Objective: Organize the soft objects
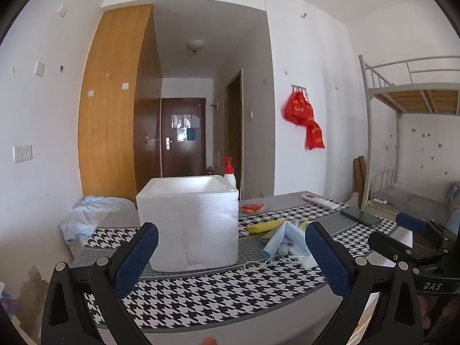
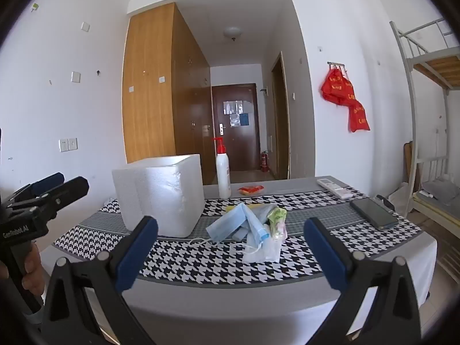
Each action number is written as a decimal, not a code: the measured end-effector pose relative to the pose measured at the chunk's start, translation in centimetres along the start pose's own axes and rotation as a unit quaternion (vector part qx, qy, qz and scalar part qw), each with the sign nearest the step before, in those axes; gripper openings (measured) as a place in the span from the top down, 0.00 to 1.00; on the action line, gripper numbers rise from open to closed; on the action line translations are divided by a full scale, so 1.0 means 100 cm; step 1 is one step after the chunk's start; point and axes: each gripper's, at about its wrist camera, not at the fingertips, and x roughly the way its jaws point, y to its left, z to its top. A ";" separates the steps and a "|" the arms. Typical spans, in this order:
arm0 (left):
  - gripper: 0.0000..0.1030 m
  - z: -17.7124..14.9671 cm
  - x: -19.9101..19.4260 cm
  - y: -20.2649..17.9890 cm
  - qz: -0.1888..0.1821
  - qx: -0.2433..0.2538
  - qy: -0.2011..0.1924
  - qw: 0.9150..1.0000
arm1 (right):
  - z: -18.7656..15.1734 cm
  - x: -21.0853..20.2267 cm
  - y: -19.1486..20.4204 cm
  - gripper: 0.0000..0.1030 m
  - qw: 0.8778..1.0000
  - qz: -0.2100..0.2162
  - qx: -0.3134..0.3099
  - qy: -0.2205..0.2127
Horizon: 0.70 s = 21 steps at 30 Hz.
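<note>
1. Masks [image 2: 244,224], blue and crumpled among other soft bits, lie heaped near the middle of the bench [image 2: 218,270], just right of the foam box [image 2: 159,194].
2. Behind the heap stands a pump bottle [image 2: 222,172]; a phone [image 2: 373,212] and a remote [image 2: 333,187] lie further right.
3. Left gripper [image 1: 230,256] is spread wide, empty, short of the box.
4. Right gripper [image 2: 230,256] is likewise wide apart and empty, facing the heap.

white pump bottle [image 2: 223,176] with red top stands upright at the counter's [image 2: 287,261] far edge. red packet [image 2: 250,189] lies just beside it. remote control [image 2: 333,187] and dark phone [image 2: 373,213] lie flat on the right side. red bags [image 2: 345,97] hang from wall hooks. bunk bed [image 1: 408,92] far right.
</note>
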 end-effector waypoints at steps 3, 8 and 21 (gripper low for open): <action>0.01 0.000 0.006 -0.001 -0.001 -0.001 0.005 1.000 | 0.000 0.000 0.000 0.00 1.000 0.000 0.000 0.001; 0.01 0.000 0.004 -0.007 0.000 0.005 0.000 1.000 | 0.001 0.000 0.000 0.00 1.000 -0.001 -0.001 0.001; 0.01 -0.003 0.004 -0.002 0.000 0.000 0.005 1.000 | 0.002 0.000 0.001 0.00 1.000 -0.001 -0.003 -0.001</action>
